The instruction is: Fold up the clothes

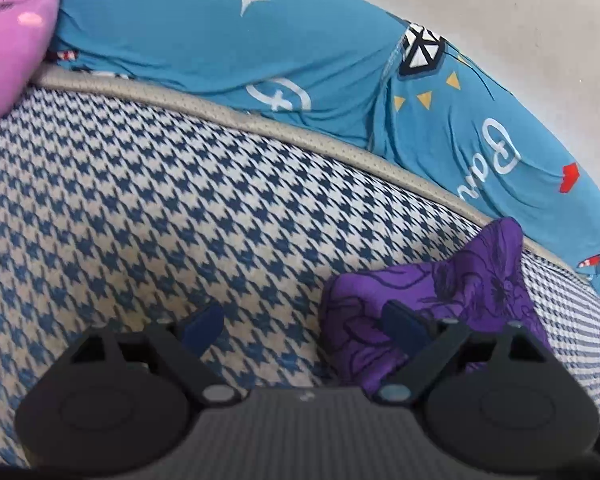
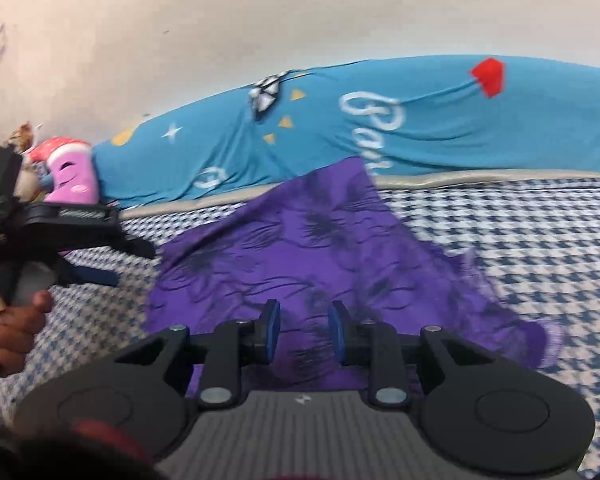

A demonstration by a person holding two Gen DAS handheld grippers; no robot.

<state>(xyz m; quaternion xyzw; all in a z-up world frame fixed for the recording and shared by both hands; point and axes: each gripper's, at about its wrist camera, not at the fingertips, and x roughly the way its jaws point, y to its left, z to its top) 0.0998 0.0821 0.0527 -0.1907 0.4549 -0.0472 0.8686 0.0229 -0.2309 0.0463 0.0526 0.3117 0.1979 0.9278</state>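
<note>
Purple cloth lies on bed – L gripper spread wide, empty; R gripper part-spread above cloth, pinching nothing.

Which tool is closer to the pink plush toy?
Left. The left tool hovers just in front of the pink plush toy, off the purple cloth's left edge. The right tool sits farther away, over the cloth's near side.

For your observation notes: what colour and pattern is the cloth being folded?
The cloth is purple with dark floral outlines, clearest in the right wrist view.
</note>
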